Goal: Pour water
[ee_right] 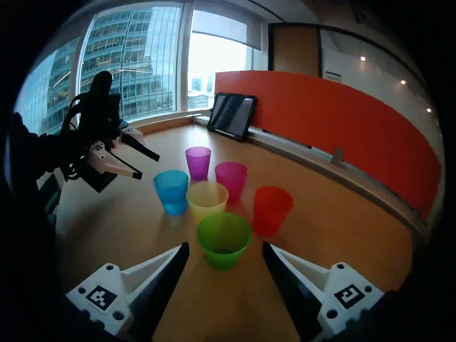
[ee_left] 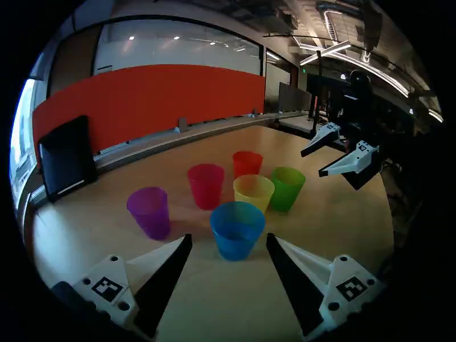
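In the left gripper view I can't tell whether the blue cup [ee_left: 237, 229] holds water; it covers the foot of the yellow cup [ee_left: 253, 191], which hides part of the green cup [ee_left: 286, 187]; at right, the right hand [ee_left: 365, 108] behind the right gripper [ee_left: 311, 164] is lost in shadow; in the right gripper view, upper left, the left hand [ee_right: 98, 108] is only a silhouette.

Nearest left tool [ee_left: 228, 236]: blue cup [ee_left: 236, 229]; nearest right tool [ee_right: 225, 245]: green cup [ee_right: 223, 239]. Beyond: purple cup [ee_left: 149, 212], pink cup [ee_left: 206, 185], yellow cup [ee_left: 253, 192], red cup [ee_left: 247, 164].
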